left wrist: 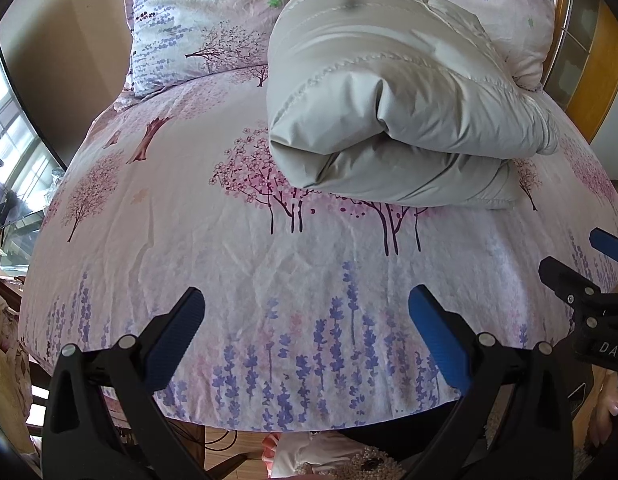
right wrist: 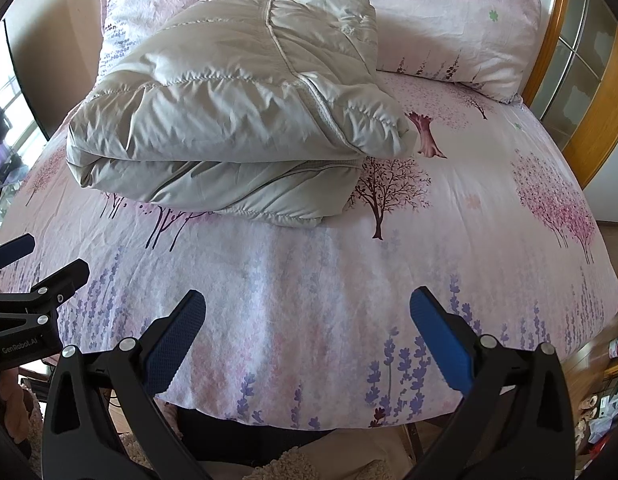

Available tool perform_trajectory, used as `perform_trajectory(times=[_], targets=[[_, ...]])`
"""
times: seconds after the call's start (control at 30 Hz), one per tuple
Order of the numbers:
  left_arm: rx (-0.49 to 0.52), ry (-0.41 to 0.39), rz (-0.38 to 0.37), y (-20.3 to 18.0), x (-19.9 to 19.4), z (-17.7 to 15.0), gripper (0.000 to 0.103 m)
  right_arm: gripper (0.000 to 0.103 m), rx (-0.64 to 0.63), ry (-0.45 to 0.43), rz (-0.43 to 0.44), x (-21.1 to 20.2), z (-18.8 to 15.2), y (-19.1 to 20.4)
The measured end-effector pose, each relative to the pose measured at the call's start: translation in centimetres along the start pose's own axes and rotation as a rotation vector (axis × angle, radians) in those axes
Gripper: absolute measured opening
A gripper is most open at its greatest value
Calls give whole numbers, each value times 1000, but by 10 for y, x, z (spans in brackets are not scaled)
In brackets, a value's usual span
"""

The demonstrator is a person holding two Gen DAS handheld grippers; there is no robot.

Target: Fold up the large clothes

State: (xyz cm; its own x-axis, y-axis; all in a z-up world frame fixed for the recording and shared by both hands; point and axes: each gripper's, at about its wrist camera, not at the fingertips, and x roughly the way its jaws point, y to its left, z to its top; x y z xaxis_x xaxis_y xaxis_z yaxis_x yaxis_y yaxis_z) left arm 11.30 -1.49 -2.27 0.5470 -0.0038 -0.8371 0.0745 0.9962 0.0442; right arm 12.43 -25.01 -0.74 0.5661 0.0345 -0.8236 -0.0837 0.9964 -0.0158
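A light grey quilted puffer jacket (left wrist: pixel 389 100) lies folded into a thick bundle on the bed, in the upper right of the left wrist view and the upper left of the right wrist view (right wrist: pixel 237 120). My left gripper (left wrist: pixel 307 300) is open and empty, held over the near part of the bed, well short of the jacket. My right gripper (right wrist: pixel 307 300) is also open and empty, near the bed's front edge. Each gripper shows at the side of the other's view: the right gripper (left wrist: pixel 577 256) and the left gripper (right wrist: pixel 45 256).
The bed has a pink sheet (left wrist: pixel 229 240) printed with trees and lavender. Matching pillows (right wrist: pixel 449 20) lie behind the jacket. A wooden headboard (right wrist: pixel 557 40) stands at the right. A window (left wrist: pixel 13 140) is at the left. The bed's front edge (right wrist: pixel 309 420) is just below the fingers.
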Motion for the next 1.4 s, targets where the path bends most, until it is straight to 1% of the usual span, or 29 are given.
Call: perform_trajectory(times=[1.4], targets=[[1,8,-1,-1,4,-2,101,102,13,9,-1,5,-1,-2]])
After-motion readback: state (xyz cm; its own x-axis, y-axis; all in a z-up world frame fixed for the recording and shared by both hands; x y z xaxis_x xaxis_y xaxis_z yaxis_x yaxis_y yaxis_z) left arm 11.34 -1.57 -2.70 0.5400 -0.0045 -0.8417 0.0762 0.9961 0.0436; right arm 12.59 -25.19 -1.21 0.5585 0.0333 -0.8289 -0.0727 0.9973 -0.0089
